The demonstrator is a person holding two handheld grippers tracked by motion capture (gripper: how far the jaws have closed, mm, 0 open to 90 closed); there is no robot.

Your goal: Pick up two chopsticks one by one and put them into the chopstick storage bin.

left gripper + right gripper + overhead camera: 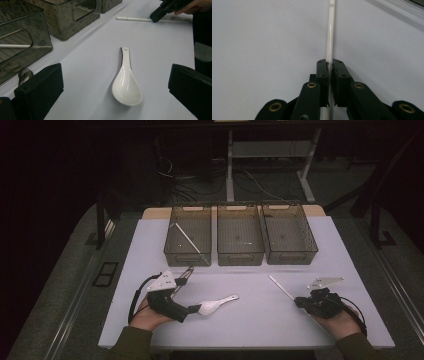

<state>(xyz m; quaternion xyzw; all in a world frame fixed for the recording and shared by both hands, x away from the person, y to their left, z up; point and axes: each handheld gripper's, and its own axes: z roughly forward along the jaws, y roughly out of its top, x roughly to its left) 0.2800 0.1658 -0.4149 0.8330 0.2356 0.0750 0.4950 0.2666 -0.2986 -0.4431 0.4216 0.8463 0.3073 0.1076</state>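
Down at the near right of the white desk (250,320), the right tongs (329,65) are pinching a thin white chopstick (330,37), pads clamped on it from both sides. That stick lies flat on the desk, slanting away toward the bins. Over on the left, the left tongs (196,308) are spread wide, with a white ceramic soup spoon (127,86) lying on the desk in the gap between the jaws, pads not touching it. Its bowl sits near the tongs and the handle points away to the right. Along the far side there are three smoky clear plastic bins in a row; the left bin (188,236) has a second white chopstick (189,238) lying diagonally in it. Some metal utensil (184,275) lies just beside the left tongs; it's too dark to tell what it is.
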